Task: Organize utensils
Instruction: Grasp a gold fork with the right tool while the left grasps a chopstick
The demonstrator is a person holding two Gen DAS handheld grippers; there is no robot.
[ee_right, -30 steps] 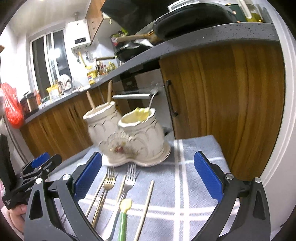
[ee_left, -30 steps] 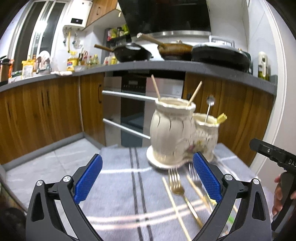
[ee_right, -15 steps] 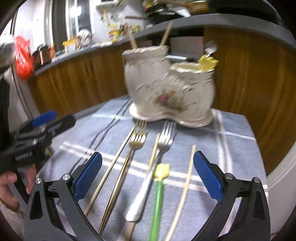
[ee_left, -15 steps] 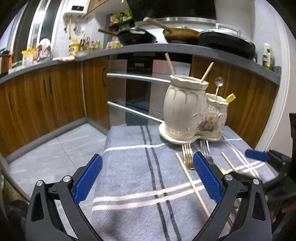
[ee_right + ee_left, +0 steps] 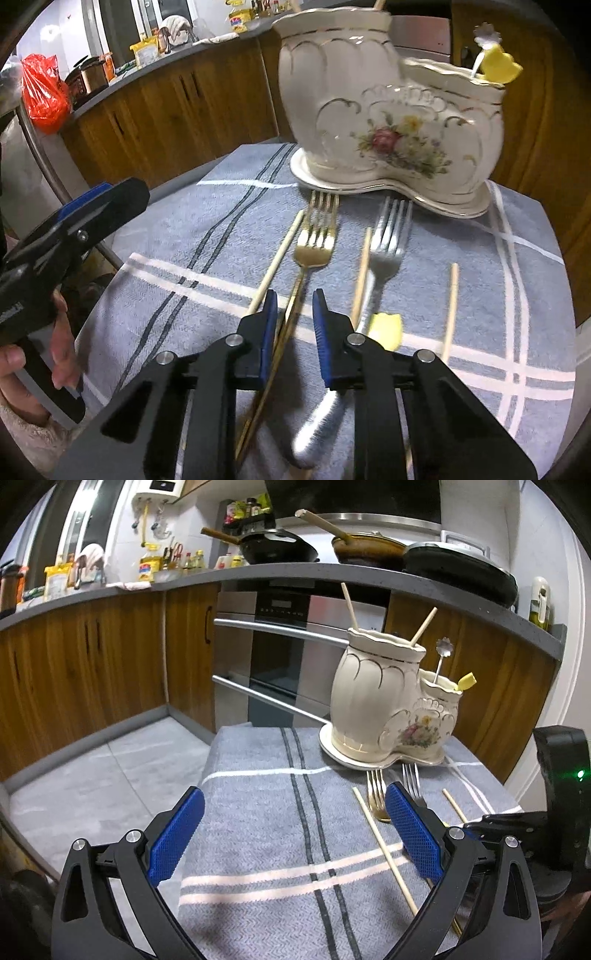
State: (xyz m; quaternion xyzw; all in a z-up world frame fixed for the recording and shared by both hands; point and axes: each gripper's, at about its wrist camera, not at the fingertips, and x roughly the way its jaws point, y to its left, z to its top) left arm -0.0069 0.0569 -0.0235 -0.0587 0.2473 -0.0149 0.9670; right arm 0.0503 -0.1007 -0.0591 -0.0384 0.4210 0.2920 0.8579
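A gold fork [image 5: 314,247] lies on the grey striped cloth [image 5: 207,236] in front of the cream ceramic utensil holder [image 5: 388,110]. My right gripper [image 5: 293,306] is low over the fork's handle and its jaws are closing. The thin handle runs between the pads, close to the left one, and a gap still shows. Beside it lie a silver fork [image 5: 388,243], a yellow-tipped green spoon [image 5: 386,328] and three chopsticks [image 5: 280,258]. My left gripper [image 5: 291,805] is open over the cloth with nothing between its fingers. The holder [image 5: 373,701] contains two chopsticks and two spoons.
The cloth [image 5: 277,830] covers a small table whose left and far edges drop to a tiled floor [image 5: 110,775]. Wooden cabinets and an oven [image 5: 280,657] stand behind. A hand [image 5: 22,365] holds the left gripper at the table's left side.
The right gripper dropped and tilted down toward the utensils and narrowed from wide open to a small gap around the gold fork's handle. The left gripper drew back a little and stayed open.
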